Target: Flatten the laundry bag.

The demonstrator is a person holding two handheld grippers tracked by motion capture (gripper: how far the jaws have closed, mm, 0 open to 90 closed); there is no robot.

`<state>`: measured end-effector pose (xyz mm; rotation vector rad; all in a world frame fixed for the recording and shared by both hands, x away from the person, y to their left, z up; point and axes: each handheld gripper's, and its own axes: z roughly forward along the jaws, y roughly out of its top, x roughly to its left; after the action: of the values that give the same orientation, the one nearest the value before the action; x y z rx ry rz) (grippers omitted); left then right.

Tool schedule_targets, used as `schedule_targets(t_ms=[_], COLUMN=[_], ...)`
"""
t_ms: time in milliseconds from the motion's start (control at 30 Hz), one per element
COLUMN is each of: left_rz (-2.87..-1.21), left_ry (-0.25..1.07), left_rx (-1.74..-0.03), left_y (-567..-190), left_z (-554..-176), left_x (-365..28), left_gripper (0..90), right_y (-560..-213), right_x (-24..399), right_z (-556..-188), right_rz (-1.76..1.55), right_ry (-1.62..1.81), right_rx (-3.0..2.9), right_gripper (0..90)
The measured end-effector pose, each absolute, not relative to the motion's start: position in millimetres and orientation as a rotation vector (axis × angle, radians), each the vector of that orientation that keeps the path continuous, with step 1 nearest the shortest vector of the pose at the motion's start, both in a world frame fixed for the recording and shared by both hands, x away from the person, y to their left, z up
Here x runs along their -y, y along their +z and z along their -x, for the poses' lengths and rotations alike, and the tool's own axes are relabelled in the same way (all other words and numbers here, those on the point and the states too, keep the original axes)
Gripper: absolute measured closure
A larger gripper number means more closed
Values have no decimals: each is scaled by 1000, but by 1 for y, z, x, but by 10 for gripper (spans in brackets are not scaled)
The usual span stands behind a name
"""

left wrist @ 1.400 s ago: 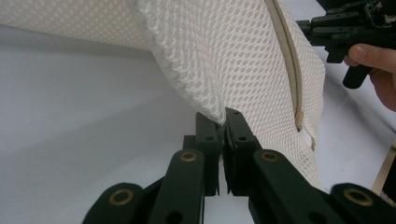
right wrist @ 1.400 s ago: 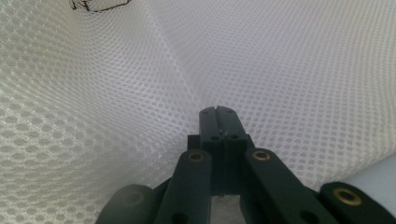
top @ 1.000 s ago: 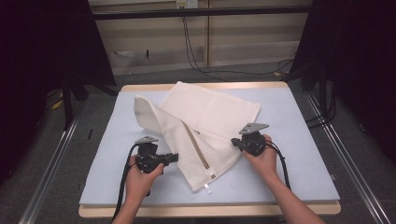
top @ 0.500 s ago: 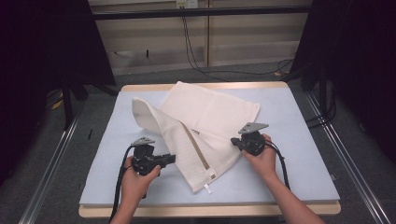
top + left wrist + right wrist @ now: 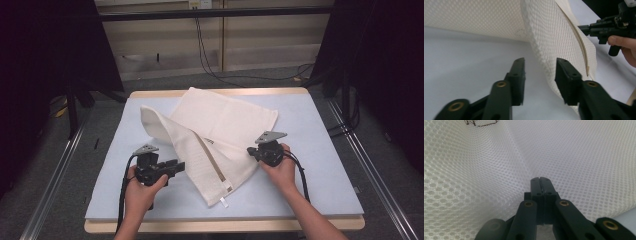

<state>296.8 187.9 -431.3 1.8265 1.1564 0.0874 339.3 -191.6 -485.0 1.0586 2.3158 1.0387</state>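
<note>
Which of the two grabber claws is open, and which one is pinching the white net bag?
The left gripper is open: its jaws have just been opening, with a gap between them beside the mesh bag. The right gripper is shut, pinching the mesh.

My left gripper (image 5: 172, 167) sits low at my left, its jaws just opened and standing apart, pads pressing on nothing. My right gripper (image 5: 251, 152) is held level at my right, jaws pressed tight together.

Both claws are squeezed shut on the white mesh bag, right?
Not quite. Only the right claw is shut on the white mesh bag. The left claw has just been opening and stands open, the bag's edge loose between its jaws, as the left gripper view shows.
</note>
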Motion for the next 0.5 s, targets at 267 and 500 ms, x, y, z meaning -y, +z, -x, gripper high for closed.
schedule_targets(t_ms=[267, 500], left_rz=[-1766, -1738], left_ry=[172, 199], left_rx=[-1175, -1147], left_y=[-429, -426], left_z=[-310, -314], left_x=[-188, -191], left_gripper=[383, 577], right_y=[-486, -487], right_x=[191, 190], right_z=[-340, -340], right_rz=[-1064, -1062], right_ry=[1041, 1034], right_rx=[-2315, -2313], right_gripper=[900, 899])
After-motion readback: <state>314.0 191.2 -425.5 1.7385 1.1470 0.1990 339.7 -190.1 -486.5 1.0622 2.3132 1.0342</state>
